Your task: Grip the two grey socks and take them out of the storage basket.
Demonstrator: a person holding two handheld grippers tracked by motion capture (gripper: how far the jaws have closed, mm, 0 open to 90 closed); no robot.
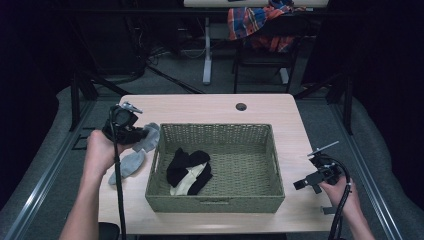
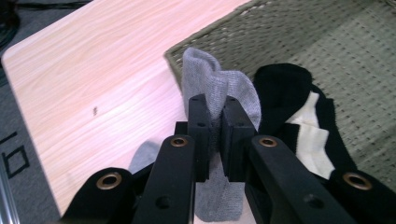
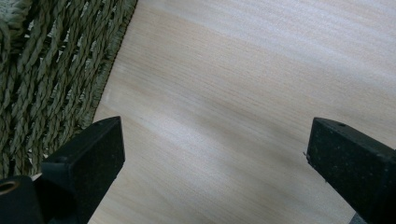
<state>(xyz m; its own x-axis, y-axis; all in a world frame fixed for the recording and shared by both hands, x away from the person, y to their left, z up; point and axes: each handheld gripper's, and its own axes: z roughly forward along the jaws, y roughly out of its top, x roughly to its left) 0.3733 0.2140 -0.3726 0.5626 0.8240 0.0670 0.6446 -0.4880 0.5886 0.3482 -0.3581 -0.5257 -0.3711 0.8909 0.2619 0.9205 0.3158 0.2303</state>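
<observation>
One woven basket sits on one wooden table. Two grey socks lie outside it. One black-and-cream sock bundle lies inside.

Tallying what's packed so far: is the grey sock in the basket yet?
Not yet. The grey sock hangs clamped in the left gripper, beside the basket.

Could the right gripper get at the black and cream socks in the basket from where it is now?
Probably yes. The right gripper is open and holds nothing, the woven basket has no lid, and the black and cream socks lie uncovered inside; it would only need to clear the rim.
</observation>
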